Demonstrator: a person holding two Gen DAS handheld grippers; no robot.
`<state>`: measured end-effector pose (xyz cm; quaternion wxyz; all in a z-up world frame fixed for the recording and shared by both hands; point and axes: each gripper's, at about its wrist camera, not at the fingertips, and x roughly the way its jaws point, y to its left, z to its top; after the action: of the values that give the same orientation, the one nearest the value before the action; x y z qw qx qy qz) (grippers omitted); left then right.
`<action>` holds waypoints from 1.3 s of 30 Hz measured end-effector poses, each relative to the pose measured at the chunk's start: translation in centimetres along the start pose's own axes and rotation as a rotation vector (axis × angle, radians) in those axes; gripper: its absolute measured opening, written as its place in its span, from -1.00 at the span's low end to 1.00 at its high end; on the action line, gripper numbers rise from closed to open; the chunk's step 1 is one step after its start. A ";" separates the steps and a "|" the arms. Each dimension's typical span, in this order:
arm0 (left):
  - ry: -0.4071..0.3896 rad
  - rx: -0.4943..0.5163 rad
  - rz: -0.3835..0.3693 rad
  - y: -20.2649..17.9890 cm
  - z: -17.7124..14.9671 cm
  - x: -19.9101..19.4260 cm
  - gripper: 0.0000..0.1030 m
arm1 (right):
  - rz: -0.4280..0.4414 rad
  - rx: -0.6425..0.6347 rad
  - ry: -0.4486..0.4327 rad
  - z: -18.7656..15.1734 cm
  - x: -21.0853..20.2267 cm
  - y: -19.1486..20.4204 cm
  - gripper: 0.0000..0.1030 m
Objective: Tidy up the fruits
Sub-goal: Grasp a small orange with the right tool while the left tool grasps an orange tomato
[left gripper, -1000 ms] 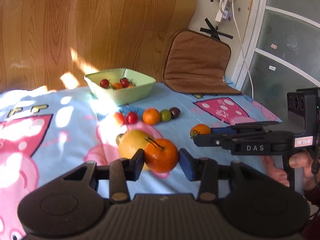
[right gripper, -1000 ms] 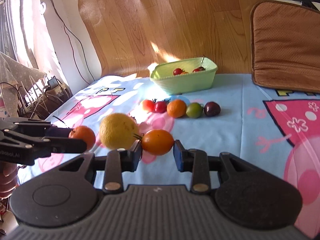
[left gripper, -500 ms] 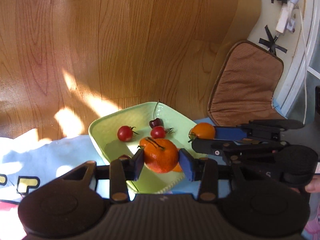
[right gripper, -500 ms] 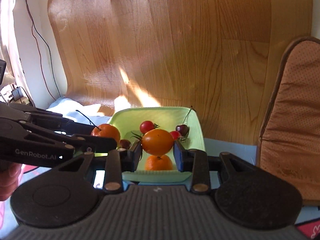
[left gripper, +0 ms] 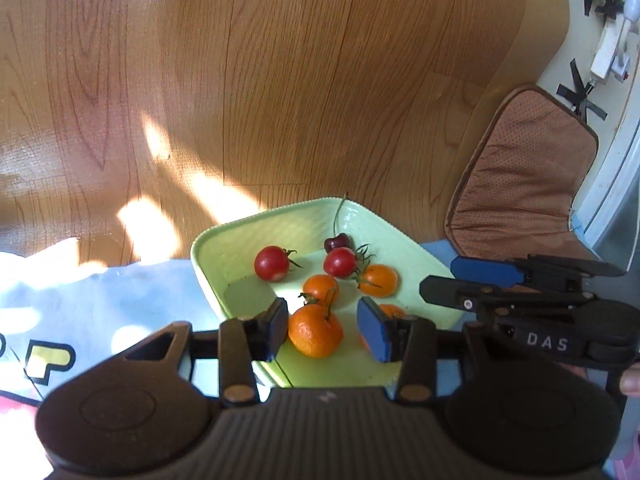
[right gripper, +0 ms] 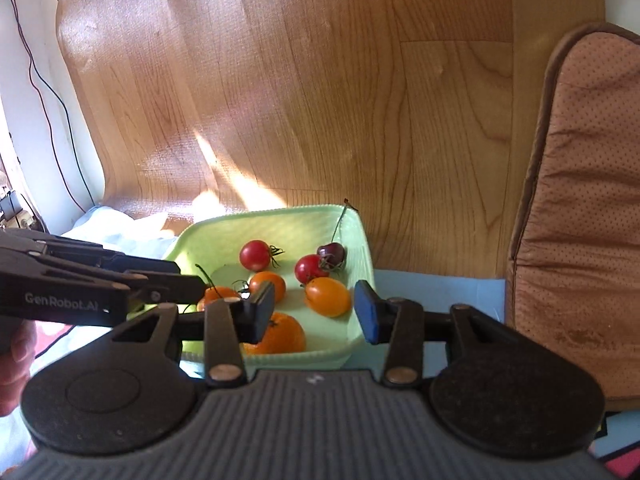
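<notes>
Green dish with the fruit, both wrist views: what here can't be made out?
1. Left wrist view: an orange fruit sits mostly behind the right pad of the left gripper; its kind is unclear.
2. Left wrist view: whether the left pad touches the mandarin cannot be told; the right pad stands clear of it.
3. Left wrist view: the near rim of the green dish is covered by the left gripper's body.

Pale green square dish (left gripper: 208, 248), centre frame, containing two red tomatoes (left gripper: 271, 263), one dark stemmed cherry (left gripper: 336, 243) at its far side, and orange fruits. A stemmed mandarin (left gripper: 315, 330) lies nearest, lower centre; an oval orange tomato (right gripper: 327, 296) lies right of centre.
</notes>
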<state>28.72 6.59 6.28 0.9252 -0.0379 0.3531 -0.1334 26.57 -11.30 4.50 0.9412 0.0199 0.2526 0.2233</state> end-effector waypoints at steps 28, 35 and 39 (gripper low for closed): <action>0.084 -0.121 -0.172 2.5 -9.1 -5.1 -0.24 | 0.110 -0.215 0.022 -8.1 -6.9 7.1 -0.28; 0.099 -0.086 -0.160 1.9 -8.9 -3.0 -0.30 | 0.076 -0.262 0.052 -8.3 -4.8 6.9 -0.23; 0.090 -0.113 -0.159 2.3 -9.0 -3.1 -0.40 | 0.059 -0.326 0.057 -8.6 -4.4 7.6 -0.22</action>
<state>20.97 9.84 1.16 0.8913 -0.1117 0.3974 -0.1878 15.91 -7.05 0.18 0.9175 -0.1321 0.2388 0.2894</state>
